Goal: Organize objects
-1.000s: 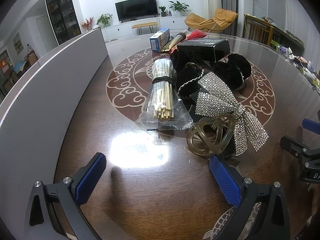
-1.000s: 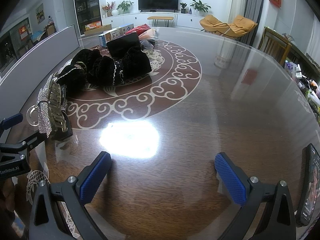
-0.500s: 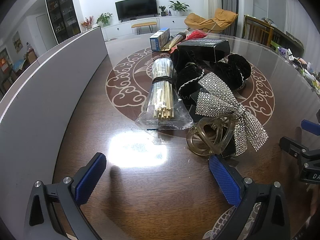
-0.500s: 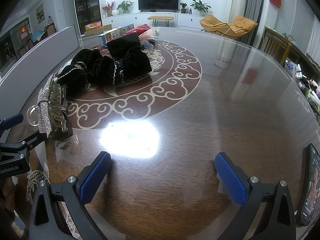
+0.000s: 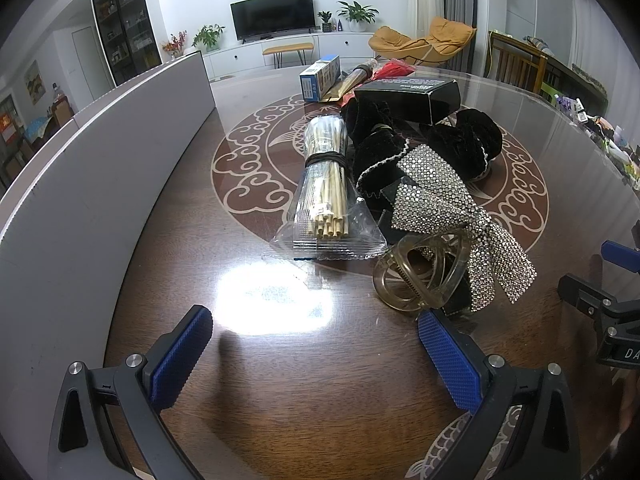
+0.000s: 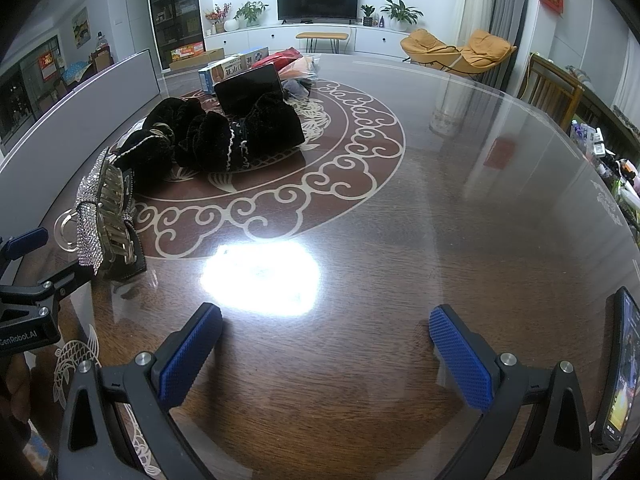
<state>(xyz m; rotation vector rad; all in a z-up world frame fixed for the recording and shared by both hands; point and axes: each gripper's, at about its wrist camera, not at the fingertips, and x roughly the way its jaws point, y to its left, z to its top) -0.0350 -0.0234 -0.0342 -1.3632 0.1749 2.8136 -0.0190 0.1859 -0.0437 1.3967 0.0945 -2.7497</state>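
A pile lies on the round table: a clear bag of wooden sticks (image 5: 326, 196), a translucent hair claw clip (image 5: 420, 272), a rhinestone bow (image 5: 448, 200), black velvet hair pieces (image 5: 460, 140) and a black box (image 5: 408, 96). My left gripper (image 5: 316, 344) is open and empty, low over the table just in front of the clip. My right gripper (image 6: 326, 340) is open and empty over bare table, to the right of the pile. The bow (image 6: 94, 216) and velvet pieces (image 6: 240, 136) show at the left of the right wrist view.
A grey-white board (image 5: 100, 152) stands along the table's left side. Small cartons (image 5: 320, 76) and red packets lie behind the pile. A phone (image 6: 618, 376) lies at the table's near right edge. Clutter lines the far right rim.
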